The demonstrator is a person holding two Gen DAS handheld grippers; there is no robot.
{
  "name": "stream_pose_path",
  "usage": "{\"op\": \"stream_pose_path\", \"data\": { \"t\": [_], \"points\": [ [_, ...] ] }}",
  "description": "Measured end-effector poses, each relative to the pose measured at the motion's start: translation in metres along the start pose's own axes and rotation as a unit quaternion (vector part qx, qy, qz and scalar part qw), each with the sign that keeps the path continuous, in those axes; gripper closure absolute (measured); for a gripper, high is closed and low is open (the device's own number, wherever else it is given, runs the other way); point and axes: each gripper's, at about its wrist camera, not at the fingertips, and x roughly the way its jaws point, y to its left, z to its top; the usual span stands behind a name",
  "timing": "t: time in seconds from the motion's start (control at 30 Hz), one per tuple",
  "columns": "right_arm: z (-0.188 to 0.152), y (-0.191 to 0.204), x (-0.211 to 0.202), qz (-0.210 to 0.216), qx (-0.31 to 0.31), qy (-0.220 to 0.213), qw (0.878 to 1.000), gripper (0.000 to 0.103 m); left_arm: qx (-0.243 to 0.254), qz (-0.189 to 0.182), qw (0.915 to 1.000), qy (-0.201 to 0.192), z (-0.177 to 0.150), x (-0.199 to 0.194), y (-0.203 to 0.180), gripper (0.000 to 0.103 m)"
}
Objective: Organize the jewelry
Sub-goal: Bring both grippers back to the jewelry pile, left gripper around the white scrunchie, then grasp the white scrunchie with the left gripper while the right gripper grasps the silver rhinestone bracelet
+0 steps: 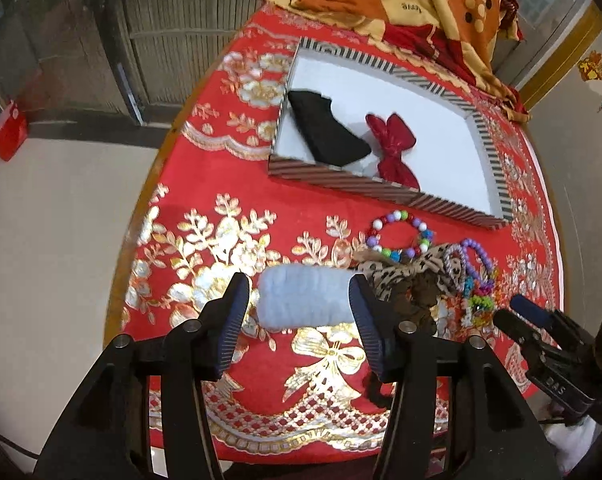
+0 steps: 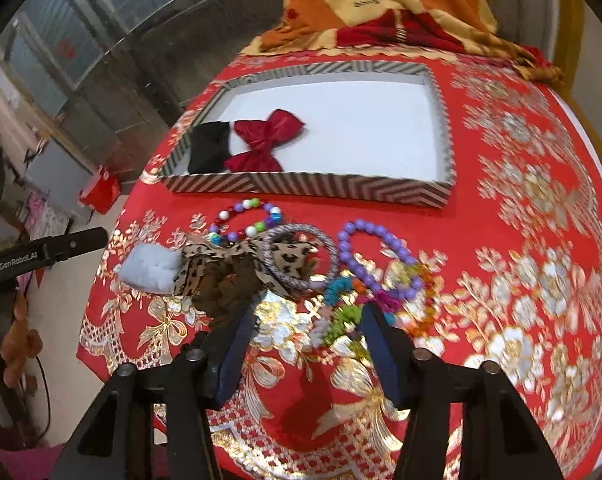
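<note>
A pale blue fluffy scrunchie [image 1: 305, 300] lies on the red and gold tablecloth [image 1: 229, 184]. My left gripper [image 1: 299, 294] is open around it, one pad on either side, not squeezing it. The right gripper [image 2: 311, 318] is open over a multicoloured beaded bracelet [image 2: 337, 316] lying between its pads. Beside it lie a purple bead bracelet [image 2: 361, 256], a grey braided ring [image 2: 301, 256], a leopard-print bow [image 2: 237, 260] and a mixed bead bracelet [image 2: 245, 220]. The striped tray [image 2: 301, 188] behind holds a red bow [image 2: 269, 140] and a black cloth item [image 2: 209, 148].
A folded orange and red blanket [image 1: 421, 0] lies on the far end of the table behind the tray. The table's left edge drops to a pale floor, where a red box [image 1: 7, 132] stands. The right half of the tray's white bottom [image 2: 381, 132] is bare.
</note>
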Motion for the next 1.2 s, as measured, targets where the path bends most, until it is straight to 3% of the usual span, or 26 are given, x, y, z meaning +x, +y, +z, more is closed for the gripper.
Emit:
{"op": "stream_pose_path", "data": {
  "t": [0.17, 0.3, 0.67, 0.93, 1.1, 1.2],
  "points": [
    [0.017, -0.006, 0.014, 0.011, 0.008, -0.001, 1.000, 0.059, -0.009, -0.003, 0.9999, 0.014, -0.003, 0.007, 0.007, 0.051],
    [0.033, -0.008, 0.028, -0.024, -0.031, 0.007, 0.999, 0.059, -0.024, -0.010, 0.9995, 0.019, -0.001, 0.008, 0.015, 0.051],
    [0.048, -0.004, 0.070, -0.037, -0.125, 0.044, 0.991, 0.065, -0.061, -0.003, 0.9974, 0.038, 0.002, 0.018, 0.033, 0.051],
    [0.060, 0.007, 0.083, -0.020, -0.191, 0.059, 0.980, 0.071, -0.079, -0.001, 0.9961, 0.038, 0.007, 0.020, 0.040, 0.051],
    [0.060, 0.019, 0.092, -0.009, -0.247, 0.079, 0.966, 0.075, -0.082, -0.003, 0.9956, 0.044, 0.010, 0.024, 0.041, 0.051],
    [0.063, 0.018, 0.096, -0.001, -0.242, 0.090, 0.966, 0.075, -0.086, -0.003, 0.9953, 0.045, 0.011, 0.025, 0.042, 0.051]
  ]
}}
